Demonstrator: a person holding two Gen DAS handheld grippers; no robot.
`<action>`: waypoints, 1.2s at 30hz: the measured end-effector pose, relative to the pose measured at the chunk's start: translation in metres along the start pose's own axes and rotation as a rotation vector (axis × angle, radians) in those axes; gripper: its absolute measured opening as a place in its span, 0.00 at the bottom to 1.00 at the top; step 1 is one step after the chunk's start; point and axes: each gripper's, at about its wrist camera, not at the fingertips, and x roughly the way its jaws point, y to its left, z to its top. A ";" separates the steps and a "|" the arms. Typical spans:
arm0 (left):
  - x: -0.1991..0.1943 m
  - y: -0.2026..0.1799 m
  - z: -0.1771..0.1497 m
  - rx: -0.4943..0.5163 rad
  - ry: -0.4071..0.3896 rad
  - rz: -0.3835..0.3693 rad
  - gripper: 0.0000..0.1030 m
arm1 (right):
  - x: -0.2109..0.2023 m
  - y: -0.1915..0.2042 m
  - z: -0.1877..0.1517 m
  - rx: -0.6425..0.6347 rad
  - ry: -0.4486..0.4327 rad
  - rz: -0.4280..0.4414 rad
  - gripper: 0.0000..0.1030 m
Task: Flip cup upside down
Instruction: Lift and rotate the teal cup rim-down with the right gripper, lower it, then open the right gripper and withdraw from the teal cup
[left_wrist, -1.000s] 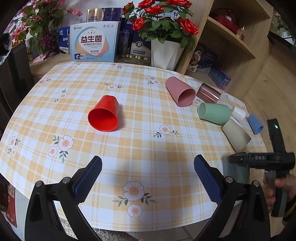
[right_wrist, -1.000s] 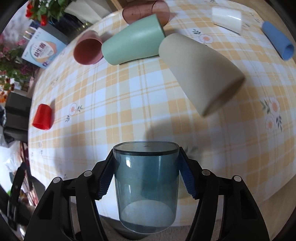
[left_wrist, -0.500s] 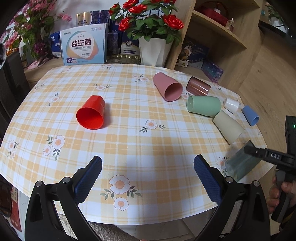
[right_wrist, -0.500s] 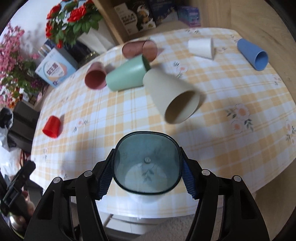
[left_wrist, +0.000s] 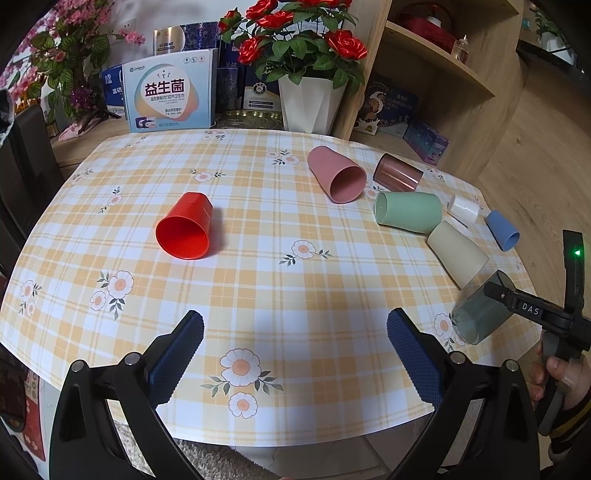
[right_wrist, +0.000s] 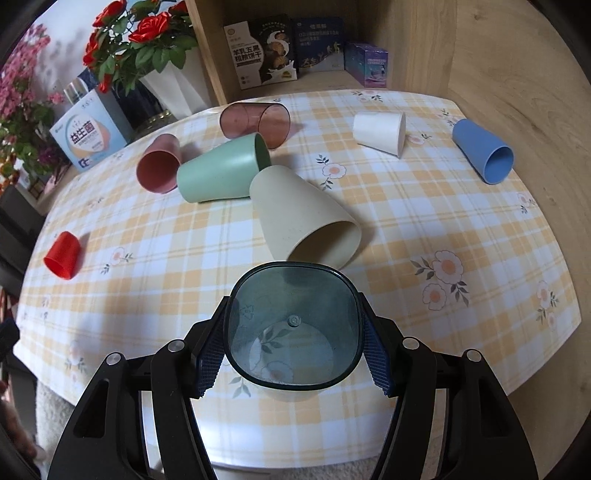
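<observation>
Now that the right gripper (right_wrist: 293, 356), fingers clamped on the grey-blue cup (right_wrist: 293, 328), has tipped it mouth-down above the bench (right_wrist: 424, 221) edge, lowering remains, while the left gripper (left_wrist: 295, 343) hovers with fingers apart

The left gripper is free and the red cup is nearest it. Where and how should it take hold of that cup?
Grip the red cup across its side walls near the middle, the left gripper coming from the mouth side. It lies on its side with the mouth facing the gripper, so both flanks are clear.
</observation>
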 end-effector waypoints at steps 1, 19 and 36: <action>0.000 0.000 0.000 -0.001 -0.003 0.002 0.94 | 0.000 0.001 0.000 -0.008 -0.015 -0.005 0.60; 0.002 0.005 0.001 -0.017 0.008 0.005 0.94 | 0.004 0.029 -0.010 -0.102 -0.010 -0.030 0.60; -0.040 -0.006 0.020 0.062 -0.088 0.032 0.94 | -0.049 0.032 -0.001 -0.042 -0.086 0.090 0.86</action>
